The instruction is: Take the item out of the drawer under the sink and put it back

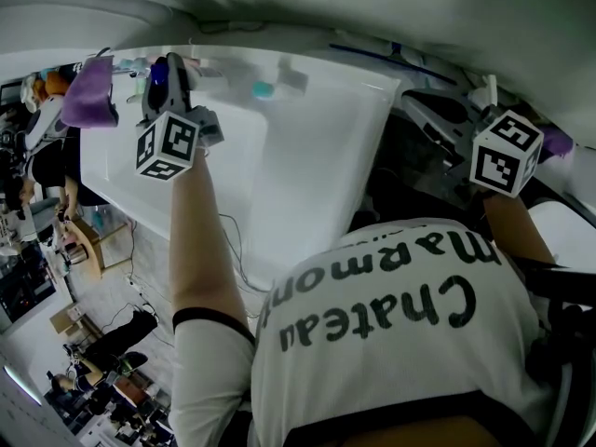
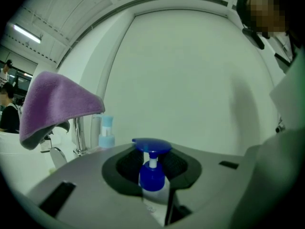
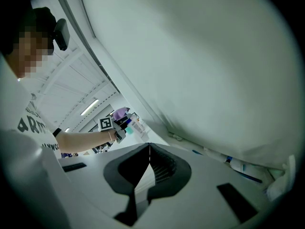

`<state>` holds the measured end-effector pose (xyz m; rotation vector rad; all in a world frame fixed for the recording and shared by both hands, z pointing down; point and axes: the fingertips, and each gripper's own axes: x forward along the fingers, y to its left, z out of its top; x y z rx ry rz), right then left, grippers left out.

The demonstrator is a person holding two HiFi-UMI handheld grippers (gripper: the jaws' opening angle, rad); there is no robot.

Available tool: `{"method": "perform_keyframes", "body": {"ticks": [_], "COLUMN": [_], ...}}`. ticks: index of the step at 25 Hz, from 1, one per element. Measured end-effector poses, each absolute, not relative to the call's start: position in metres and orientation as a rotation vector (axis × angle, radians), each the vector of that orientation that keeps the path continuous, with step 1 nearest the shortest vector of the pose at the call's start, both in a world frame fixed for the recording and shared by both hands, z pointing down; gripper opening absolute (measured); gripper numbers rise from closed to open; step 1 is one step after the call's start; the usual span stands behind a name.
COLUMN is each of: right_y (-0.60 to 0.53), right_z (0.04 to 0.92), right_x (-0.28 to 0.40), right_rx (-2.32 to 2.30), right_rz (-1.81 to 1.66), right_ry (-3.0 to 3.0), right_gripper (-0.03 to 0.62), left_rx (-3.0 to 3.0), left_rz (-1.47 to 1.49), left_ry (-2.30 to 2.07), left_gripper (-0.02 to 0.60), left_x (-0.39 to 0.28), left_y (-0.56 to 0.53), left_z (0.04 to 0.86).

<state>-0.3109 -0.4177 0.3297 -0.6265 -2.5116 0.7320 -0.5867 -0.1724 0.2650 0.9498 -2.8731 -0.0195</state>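
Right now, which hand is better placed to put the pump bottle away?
Left. The left tongs are closed on the pump bottle, holding it up by the sink. The right tongs are shut on nothing, off to the side, so using them would probably need a handover.

Washroom corner: sink (image 1: 307, 156), faucet (image 2: 79, 136), towel (image 2: 52, 104)

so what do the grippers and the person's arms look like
Both the left gripper and right gripper have pale grey bodies with black ribbed pads in a dark recess. Each carries a white cube printed with black square markers. The person wears a white short-sleeved T-shirt with black lettering and a dark band at the sleeve edge.
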Motion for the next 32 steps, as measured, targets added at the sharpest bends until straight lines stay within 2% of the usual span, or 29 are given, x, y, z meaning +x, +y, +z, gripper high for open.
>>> {"method": "perform_keyframes", "body": {"ticks": [19,32], "right_y": [-0.4173,-0.4146], "right_z": [0.3317,0.3332], "right_x": [-0.3103,-0.3102], "right_rx": [-0.632,-0.656], "right_rz": [0.721,0.716], "right_ry": [-2.505,-2.491], "right_gripper": [0.012,0.012], "left_rx": [0.928,0.890], "left_rz": [0.045,-0.003], "left_ry": [-2.887,-2.882], "left_gripper": [0.084,0.130], "left_x": [-0.5903,-0.5907], "left_y": [-0.1706,-0.1700], "left_z": [0.2672,0.2662]}}
